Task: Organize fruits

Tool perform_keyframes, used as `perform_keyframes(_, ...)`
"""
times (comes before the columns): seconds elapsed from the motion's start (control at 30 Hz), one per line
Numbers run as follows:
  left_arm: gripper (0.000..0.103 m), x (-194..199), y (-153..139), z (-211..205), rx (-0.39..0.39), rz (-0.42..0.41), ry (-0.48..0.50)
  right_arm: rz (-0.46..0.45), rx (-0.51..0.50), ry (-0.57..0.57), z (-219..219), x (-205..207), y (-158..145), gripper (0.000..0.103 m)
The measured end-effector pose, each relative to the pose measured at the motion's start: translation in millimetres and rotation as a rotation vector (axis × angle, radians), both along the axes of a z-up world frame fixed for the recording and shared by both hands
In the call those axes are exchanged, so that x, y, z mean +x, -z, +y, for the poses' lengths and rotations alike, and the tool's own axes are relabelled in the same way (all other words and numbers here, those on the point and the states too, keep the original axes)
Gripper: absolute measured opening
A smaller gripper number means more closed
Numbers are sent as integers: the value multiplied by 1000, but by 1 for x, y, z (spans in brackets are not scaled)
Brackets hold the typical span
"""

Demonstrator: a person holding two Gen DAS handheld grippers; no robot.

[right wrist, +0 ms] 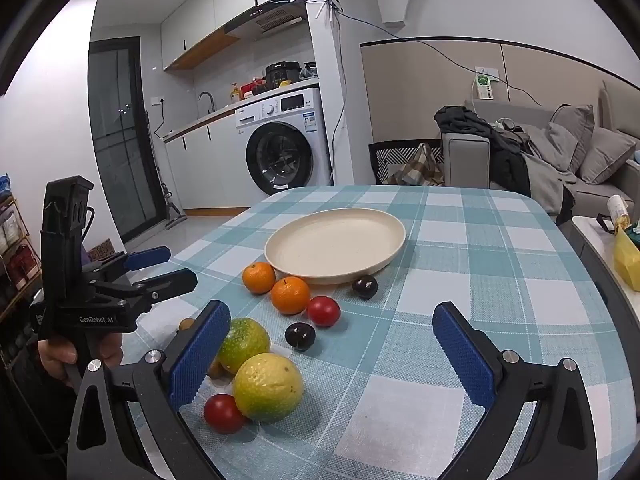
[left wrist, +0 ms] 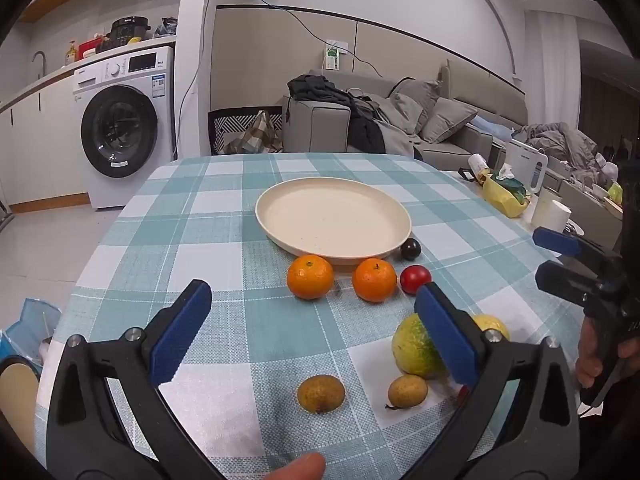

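Left gripper (left wrist: 312, 320) spread wide, holding nothing, above the checked tablecloth (left wrist: 224, 240) on the near side of the cream plate (left wrist: 332, 216). Right gripper (right wrist: 332, 344) likewise spread, nothing between its pads. Plate bare of fruit. Two oranges (left wrist: 310, 276) (left wrist: 374, 279) just beside its near rim; dark plum (left wrist: 411, 249) at the rim's right; red tomato (left wrist: 415, 279) beside the second orange. Farther from the plate: green-yellow citrus (left wrist: 414, 348), two small brown fruits (left wrist: 321, 393) (left wrist: 407, 391). Right wrist view adds a yellow-green citrus (right wrist: 268, 387), second tomato (right wrist: 223, 413), second plum (right wrist: 300, 336). Washing machine (left wrist: 120, 128) beyond the plate's left.
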State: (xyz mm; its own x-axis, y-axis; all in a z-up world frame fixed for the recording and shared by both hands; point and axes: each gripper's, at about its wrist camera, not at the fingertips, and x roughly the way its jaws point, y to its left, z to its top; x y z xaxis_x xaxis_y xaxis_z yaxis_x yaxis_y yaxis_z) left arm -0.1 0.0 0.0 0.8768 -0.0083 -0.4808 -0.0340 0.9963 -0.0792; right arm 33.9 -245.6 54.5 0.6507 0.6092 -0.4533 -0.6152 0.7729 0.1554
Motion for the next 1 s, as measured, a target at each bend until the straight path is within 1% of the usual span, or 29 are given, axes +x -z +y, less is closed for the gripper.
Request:
perform_keyframes(0.1, 102, -1, 0, -1, -9, 4, 0, -9, -2, -7, -4, 1, 0, 103)
perform_keyframes(0.13, 102, -1, 0, -2, -12, 5, 1, -37, -21, -12, 0, -4, -1, 103)
perform_keyframes(0.17, 102, 0, 0, 3, -25, 4, 3, -38, -27, -14, 0, -6, -1, 103)
perform_keyframes(0.3, 102, 0, 0, 3, -27, 6, 1, -13, -40, -25, -3, 2, -2, 103)
perform_keyframes(0.47, 102, 1, 0, 4, -30, 6, 2, -21, -57, -21, 4, -2, -1, 103)
perform_keyframes(1.0, 102, -2, -2, 6, -35, 2, 1, -25, -56, -26, 6, -3, 1, 103)
